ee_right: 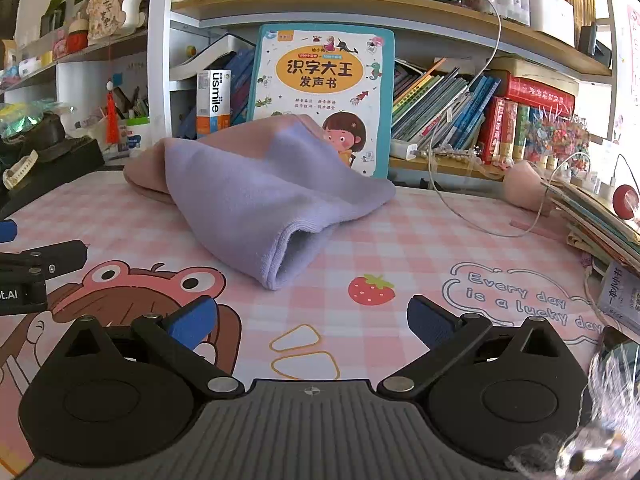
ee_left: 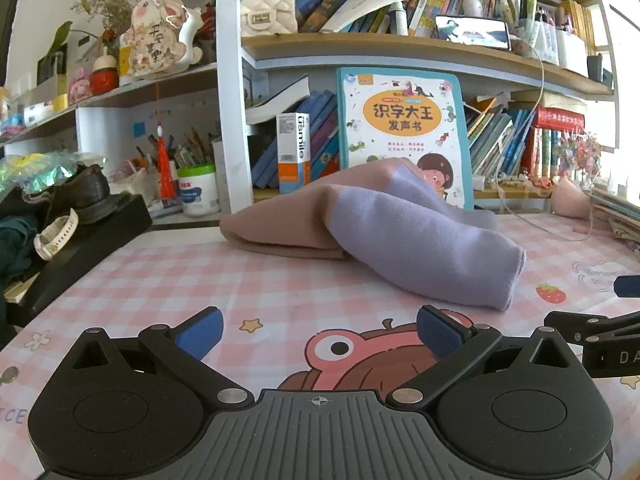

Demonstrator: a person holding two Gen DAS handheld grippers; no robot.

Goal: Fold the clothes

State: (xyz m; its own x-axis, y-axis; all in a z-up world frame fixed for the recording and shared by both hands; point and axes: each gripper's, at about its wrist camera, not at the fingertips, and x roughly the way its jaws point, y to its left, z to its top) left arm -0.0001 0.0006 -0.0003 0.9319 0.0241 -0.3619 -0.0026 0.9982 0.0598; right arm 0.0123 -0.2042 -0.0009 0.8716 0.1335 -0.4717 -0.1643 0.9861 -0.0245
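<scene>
A: Starting at the left: the left gripper [ee_left: 318, 334] hovers low over the mat [ee_left: 160, 280], fingers [ee_left: 200, 330] spread wide apart and grasping nothing.

B: Position of the cloth?

A: The cloth [ee_left: 420, 240] lies ahead of the left gripper, near the mat's far edge, apart from both grippers. Its tan part [ee_left: 280, 224] is on the left, its lilac part [ee_left: 440, 256] on the right. The lilac part is draped over the tan part and folded, with one loose open end facing the grippers.

B: Behind it?

A: A book [ee_right: 324, 80] stands upright against the shelf [ee_right: 360, 4], just behind the cloth.

B: Right side?

A: The right gripper [ee_right: 312, 322] hovers over the mat beside a printed strawberry [ee_right: 371, 289]. Its fingers [ee_right: 430, 320] are likewise released, wide apart, holding nothing. The cloth's open end is ahead and slightly left of it.
</scene>
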